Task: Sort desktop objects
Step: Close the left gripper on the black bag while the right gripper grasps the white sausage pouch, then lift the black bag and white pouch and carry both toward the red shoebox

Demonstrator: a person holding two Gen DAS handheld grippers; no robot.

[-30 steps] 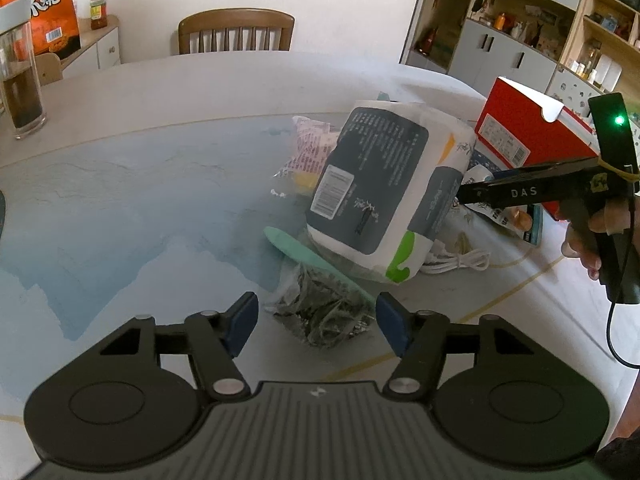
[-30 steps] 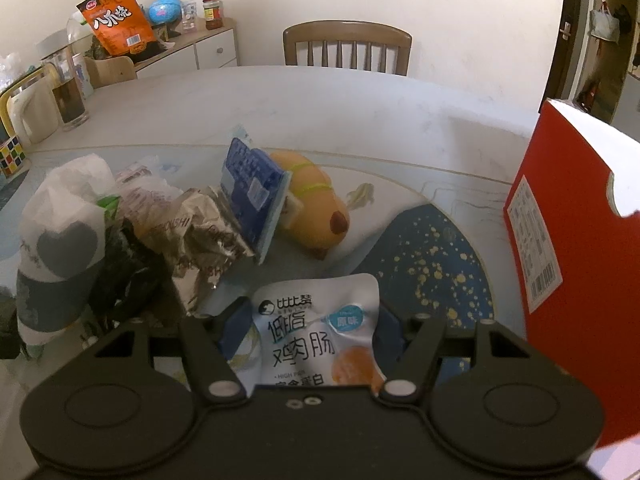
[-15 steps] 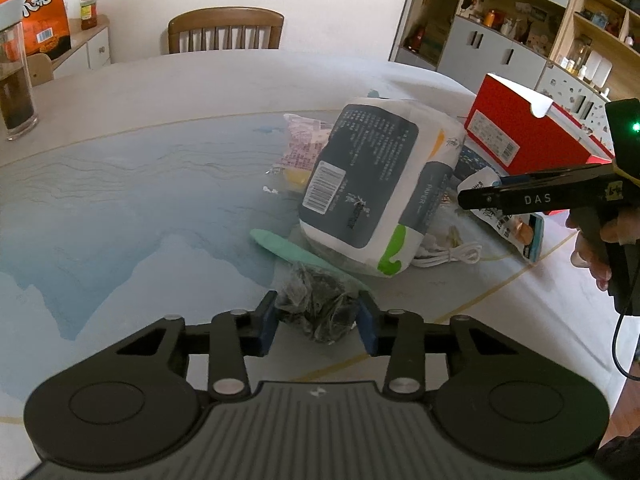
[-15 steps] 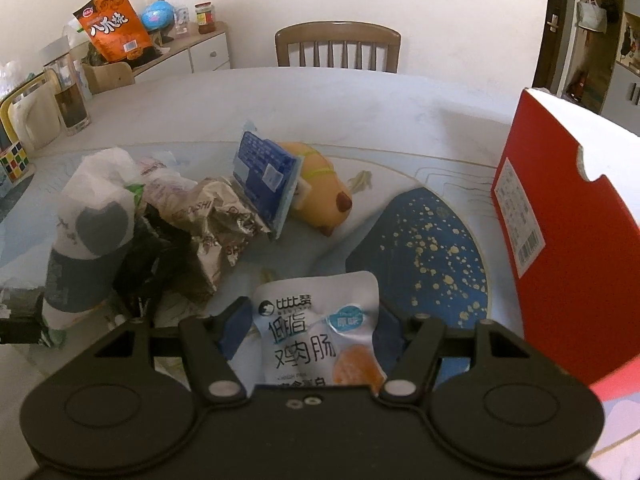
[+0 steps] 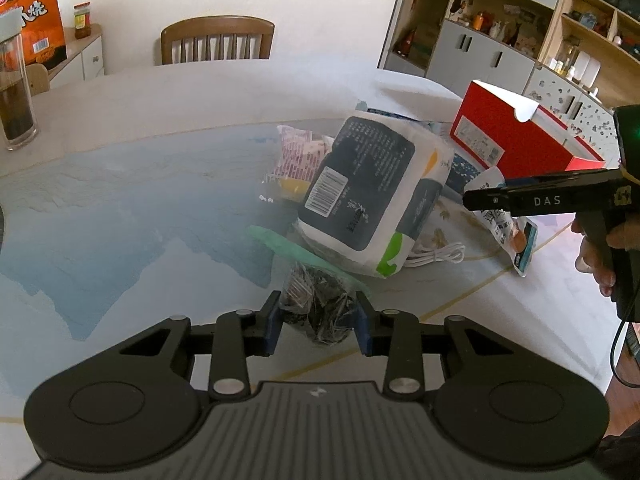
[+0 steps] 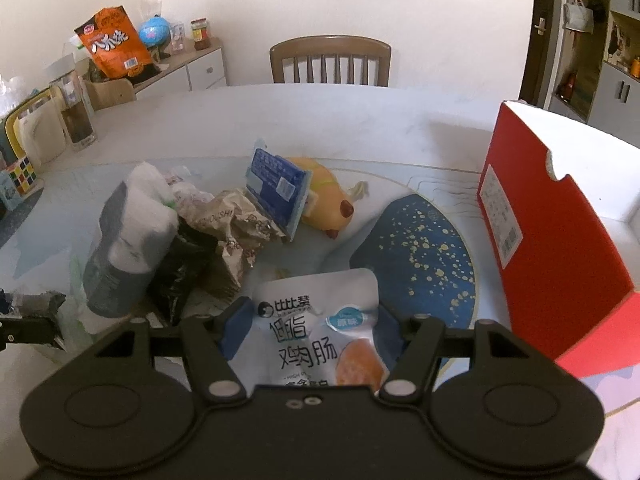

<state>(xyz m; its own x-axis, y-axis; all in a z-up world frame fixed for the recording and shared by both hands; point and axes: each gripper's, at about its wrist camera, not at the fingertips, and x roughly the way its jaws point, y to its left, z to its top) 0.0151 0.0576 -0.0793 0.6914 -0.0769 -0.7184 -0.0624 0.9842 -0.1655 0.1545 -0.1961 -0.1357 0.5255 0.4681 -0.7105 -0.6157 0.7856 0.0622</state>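
My left gripper [image 5: 318, 328] is shut on a clear bag of dark dried leaves [image 5: 320, 308] with a green top edge, held just above the table. Behind it lies a big tissue pack [image 5: 372, 196], a pink snack packet [image 5: 298, 152] and a white cable [image 5: 436, 256]. My right gripper [image 6: 308, 328] is shut on a white chicken sausage pouch [image 6: 316, 332]; from the left wrist view the pouch [image 5: 508, 224] hangs below it. Ahead of it are a blue packet [image 6: 276, 190], a yellow plush toy [image 6: 328, 196] and a crumpled foil bag [image 6: 232, 224].
An open red box [image 6: 560, 224] stands at the right, also in the left wrist view [image 5: 516, 136]. A glass jar [image 5: 14, 92] stands at the table's far left. A wooden chair [image 6: 330, 60] is behind the table. A Rubik's cube [image 6: 20, 172] is at the left.
My left gripper closed on the bag of dried leaves and lifted it slightly. My right gripper rose and drew back a little with the pouch in it.
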